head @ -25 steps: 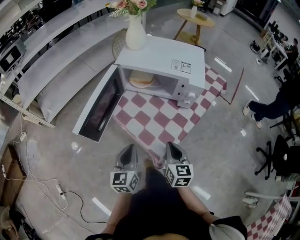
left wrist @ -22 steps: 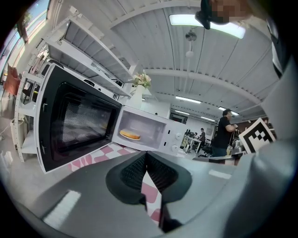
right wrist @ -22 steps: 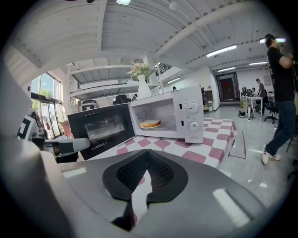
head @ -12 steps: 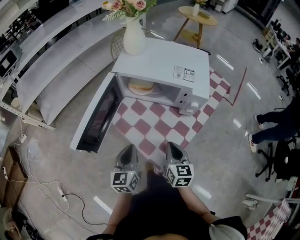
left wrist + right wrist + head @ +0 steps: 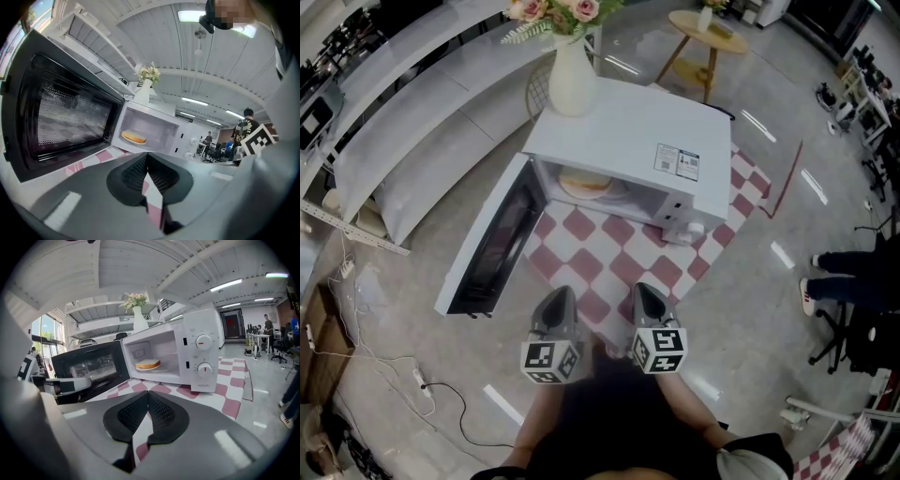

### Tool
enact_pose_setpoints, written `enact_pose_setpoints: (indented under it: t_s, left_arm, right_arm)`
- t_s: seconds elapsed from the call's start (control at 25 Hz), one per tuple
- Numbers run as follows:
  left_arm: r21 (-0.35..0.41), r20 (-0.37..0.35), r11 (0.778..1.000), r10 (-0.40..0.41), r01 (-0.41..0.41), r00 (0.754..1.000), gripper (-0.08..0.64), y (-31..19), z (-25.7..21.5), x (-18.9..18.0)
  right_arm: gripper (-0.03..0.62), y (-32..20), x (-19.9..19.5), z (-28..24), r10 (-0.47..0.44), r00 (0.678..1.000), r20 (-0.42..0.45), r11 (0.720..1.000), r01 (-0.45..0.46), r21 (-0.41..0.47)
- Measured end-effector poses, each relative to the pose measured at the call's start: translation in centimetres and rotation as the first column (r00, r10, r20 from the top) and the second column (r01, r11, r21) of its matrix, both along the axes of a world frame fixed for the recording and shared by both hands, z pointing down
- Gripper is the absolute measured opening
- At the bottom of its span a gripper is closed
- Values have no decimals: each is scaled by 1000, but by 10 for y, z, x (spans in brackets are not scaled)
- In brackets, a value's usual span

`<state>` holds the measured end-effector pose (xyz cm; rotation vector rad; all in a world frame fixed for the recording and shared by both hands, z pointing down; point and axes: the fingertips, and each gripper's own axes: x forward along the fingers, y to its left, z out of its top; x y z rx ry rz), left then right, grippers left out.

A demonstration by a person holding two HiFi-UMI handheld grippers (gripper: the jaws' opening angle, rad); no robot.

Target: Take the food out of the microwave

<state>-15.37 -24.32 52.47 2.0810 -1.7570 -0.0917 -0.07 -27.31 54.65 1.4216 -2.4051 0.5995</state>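
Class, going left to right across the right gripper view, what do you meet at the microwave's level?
Open microwave door → bread inside the microwave → control dials → standing person in the background.

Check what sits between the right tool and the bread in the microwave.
Only bare red-and-white checkered cloth, per the right gripper view. Nothing blocks the right tool from the pale round bread inside the open white microwave.

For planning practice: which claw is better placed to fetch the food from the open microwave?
Probably left: the left claw lines up with the food; the right claw faces the dial panel.
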Motion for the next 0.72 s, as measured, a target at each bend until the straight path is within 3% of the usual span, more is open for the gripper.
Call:
enact_pose_setpoints:
  t_s: [0.48, 0.72]
  left_arm:
    - [20, -55, 997, -75, 76, 996, 8, -16, 3, -10]
    - [36, -105, 998, -51, 55, 993, 8, -24, -1, -6]
  right_arm:
    - [2, -16, 2, 6, -14, 1000, 20, 1000, 13, 12]
    - [2, -16, 0, 8, -24, 999, 24, 1000, 23, 14]
